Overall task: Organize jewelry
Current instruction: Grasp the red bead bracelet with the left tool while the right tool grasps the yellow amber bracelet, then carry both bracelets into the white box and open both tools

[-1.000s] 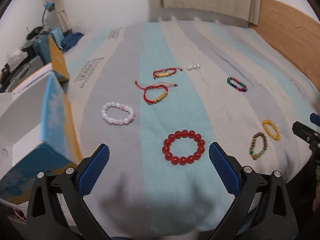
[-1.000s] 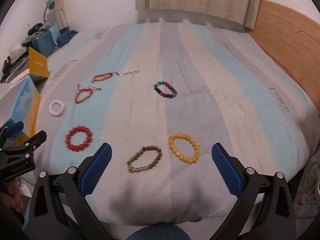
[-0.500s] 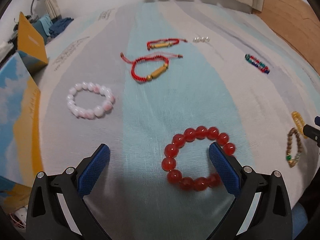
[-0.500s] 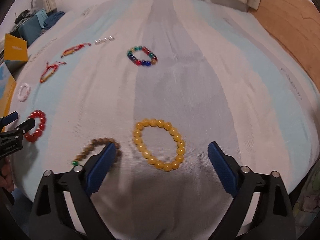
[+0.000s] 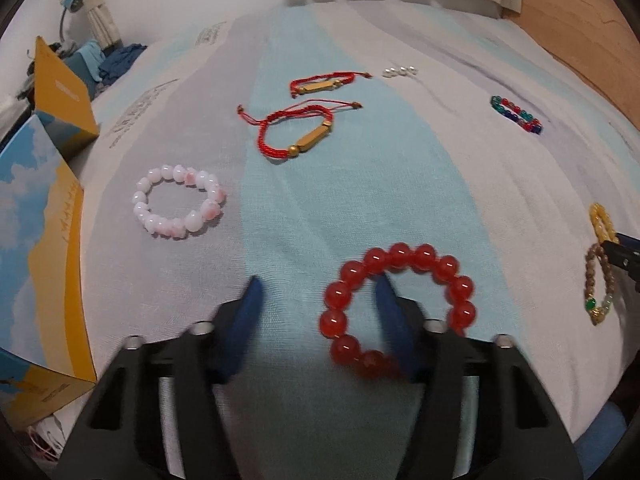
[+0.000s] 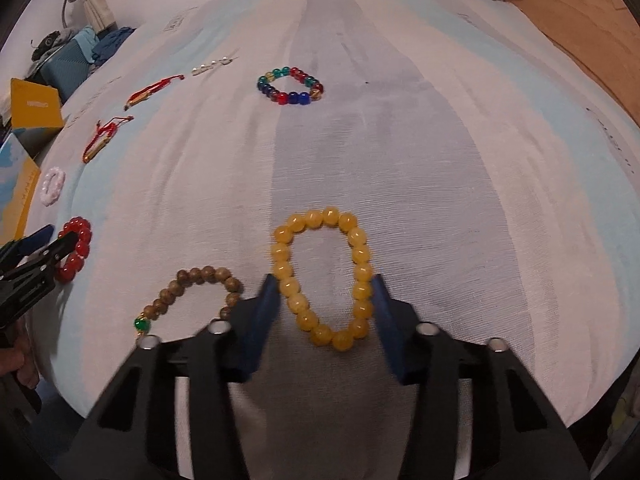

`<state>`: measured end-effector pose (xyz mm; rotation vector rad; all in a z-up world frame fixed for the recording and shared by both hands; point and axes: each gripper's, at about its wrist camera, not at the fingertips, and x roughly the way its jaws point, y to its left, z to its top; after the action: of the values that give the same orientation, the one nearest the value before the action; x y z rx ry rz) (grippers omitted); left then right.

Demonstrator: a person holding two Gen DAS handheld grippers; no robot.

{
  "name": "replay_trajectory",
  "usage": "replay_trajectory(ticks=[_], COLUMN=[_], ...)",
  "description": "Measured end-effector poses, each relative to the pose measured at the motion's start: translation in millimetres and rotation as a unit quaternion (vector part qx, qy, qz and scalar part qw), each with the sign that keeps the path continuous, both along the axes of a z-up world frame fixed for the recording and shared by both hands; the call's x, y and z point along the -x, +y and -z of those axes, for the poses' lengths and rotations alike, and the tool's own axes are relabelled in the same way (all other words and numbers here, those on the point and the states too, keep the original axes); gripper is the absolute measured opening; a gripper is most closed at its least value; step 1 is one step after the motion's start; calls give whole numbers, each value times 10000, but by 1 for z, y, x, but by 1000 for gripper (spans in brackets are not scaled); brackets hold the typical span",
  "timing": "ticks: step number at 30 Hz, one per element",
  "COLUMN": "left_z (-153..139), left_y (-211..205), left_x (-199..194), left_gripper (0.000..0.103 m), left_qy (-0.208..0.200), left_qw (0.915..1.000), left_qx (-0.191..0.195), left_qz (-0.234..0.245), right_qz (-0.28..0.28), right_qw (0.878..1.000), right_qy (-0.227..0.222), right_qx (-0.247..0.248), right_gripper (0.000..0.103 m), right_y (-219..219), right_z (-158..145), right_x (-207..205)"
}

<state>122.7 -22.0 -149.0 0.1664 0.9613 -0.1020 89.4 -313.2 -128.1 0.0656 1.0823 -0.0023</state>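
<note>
My left gripper (image 5: 318,300) is partly closed, still open. Its right finger sits inside the ring of the red bead bracelet (image 5: 400,304), so the bracelet's left side lies between the jaws. My right gripper (image 6: 322,300) is partly closed around the near end of the yellow bead bracelet (image 6: 324,276), both fingers just outside it. A brown bead bracelet (image 6: 192,296) lies just left of the right gripper. On the bed also lie a pink bracelet (image 5: 178,206), two red cord bracelets (image 5: 296,132), a multicolour bracelet (image 6: 290,86) and small pearls (image 5: 400,71).
All jewelry lies on a striped bedspread (image 6: 440,160). A blue and yellow box (image 5: 36,264) stands at the bed's left edge, with another yellow box (image 5: 60,96) behind it. A wooden headboard (image 5: 580,32) is at the right. The near bed edge lies just below both grippers.
Both grippers came down onto the bed and narrowed their jaws, the left at the red bracelet, the right around the yellow bracelet. The bracelets lie where they were.
</note>
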Motion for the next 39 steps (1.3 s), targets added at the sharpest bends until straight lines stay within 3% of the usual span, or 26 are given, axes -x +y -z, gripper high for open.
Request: replay_trajectory(ticks=[4, 5, 7, 17, 39], left_z=[-1, -2, -4, -16, -75], left_y=[1, 3, 7, 14, 6], left_x=[-1, -1, -4, 2, 13], left_gripper=[17, 15, 14, 12, 12], left_qy=[124, 157, 268, 361, 110], left_qw=[9999, 9998, 9993, 9985, 9980], left_qx=[49, 78, 240, 393, 619], left_qz=[-79, -117, -138, -115, 56], right_qz=[22, 26, 39, 87, 64], right_qw=[9999, 9998, 9997, 9994, 9991], right_qy=[72, 88, 98, 35, -310], right_qx=[-135, -149, -224, -341, -279], right_gripper=[18, 15, 9, 9, 9], right_y=[-3, -4, -5, -5, 6], right_z=[-2, -3, -4, -16, -66], right_x=[0, 1, 1, 7, 11])
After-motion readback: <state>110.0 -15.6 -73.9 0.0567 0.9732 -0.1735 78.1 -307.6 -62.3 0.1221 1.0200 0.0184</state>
